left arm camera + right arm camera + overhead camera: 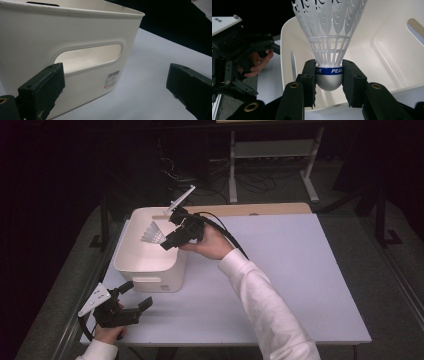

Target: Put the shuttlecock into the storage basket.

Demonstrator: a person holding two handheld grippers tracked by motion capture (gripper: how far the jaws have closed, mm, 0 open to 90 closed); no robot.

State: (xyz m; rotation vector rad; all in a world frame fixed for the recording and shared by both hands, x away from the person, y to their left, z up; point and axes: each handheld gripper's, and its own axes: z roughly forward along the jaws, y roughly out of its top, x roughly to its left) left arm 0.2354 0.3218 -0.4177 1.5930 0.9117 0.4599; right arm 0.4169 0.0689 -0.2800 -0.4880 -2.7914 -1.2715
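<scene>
A white shuttlecock point(329, 37) with a silver cap and a blue band is clamped by its cap in my right gripper point(329, 77), skirt pointing away from the jaws. In the high view the right gripper point(167, 243) holds the shuttlecock point(152, 234) over the open top of the white plastic bin point(150, 270). My left gripper point(137, 295) rests low at the table's front left, jaws wide apart with nothing between them, pointing at the bin's near wall. The bin's handle slot point(90, 56) and a barcode label point(112, 79) face the left gripper point(115, 87).
The bin point(387, 50) stands at the left of a pale table point(280, 270); its inside looks bare. A wooden strip point(260, 209) runs along the table's far edge. Desk legs and cables point(260, 180) stand on the floor behind.
</scene>
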